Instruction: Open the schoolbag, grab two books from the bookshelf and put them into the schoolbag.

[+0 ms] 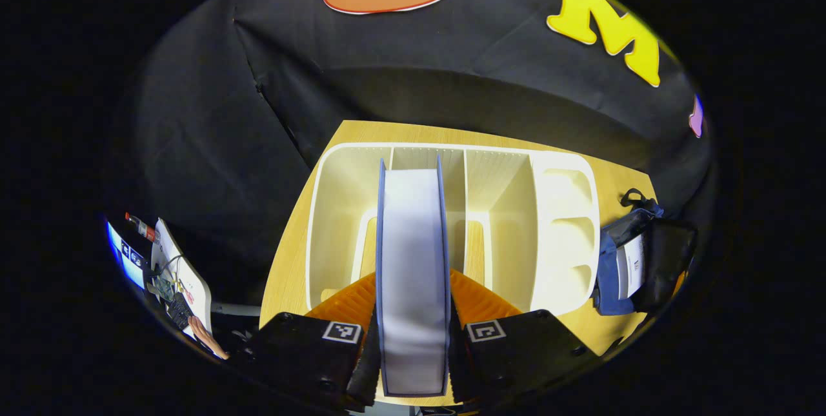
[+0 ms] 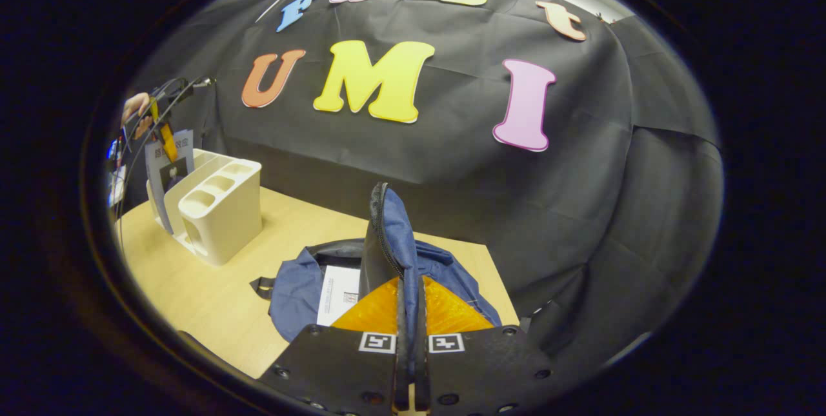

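Schoolbag lies on the wooden table just beside the cream bookshelf, blue and already unzipped; one white book rests inside its mouth; the right gripper is clenched on the raised flap, both fingers pressing the fabric and holding the opening upright. Beyond the bookshelf, seen from the left gripper view, the second book stands edge-on between the fingers of the left gripper, which grasps it by both covers above the bookshelf's middle slots, well apart from the bag on the shelf's far side.

Risks, as I judge them: the thick book could slip or twist in a grip that holds only its lower part; its corner could catch a bookshelf divider while being carried across; the flap could slide out of the right gripper and close the mouth; the first book already inside could block the second if it enters flat against it.
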Demonstrator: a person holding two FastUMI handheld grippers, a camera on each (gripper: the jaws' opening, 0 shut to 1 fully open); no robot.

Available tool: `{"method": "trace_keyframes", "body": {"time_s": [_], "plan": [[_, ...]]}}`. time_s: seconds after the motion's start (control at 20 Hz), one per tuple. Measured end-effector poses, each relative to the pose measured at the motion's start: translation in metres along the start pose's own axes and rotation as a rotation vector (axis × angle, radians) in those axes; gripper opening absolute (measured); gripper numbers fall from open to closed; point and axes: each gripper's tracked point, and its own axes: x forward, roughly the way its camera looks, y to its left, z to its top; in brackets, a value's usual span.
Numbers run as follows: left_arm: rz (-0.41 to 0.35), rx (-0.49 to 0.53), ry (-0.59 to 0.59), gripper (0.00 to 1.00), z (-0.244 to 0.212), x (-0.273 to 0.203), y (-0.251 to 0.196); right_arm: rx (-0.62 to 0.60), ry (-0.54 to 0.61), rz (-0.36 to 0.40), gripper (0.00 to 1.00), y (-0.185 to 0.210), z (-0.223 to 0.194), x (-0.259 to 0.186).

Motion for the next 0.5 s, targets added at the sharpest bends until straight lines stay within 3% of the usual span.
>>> {"method": "trace_keyframes", "body": {"time_s": [0.5], "plan": [[-0.030, 0.011, -0.093, 0.45, -0.069, -0.082, 0.000, -0.037, -0.008, 0.034, 0.04, 0.018, 0.002, 0.006]]}}
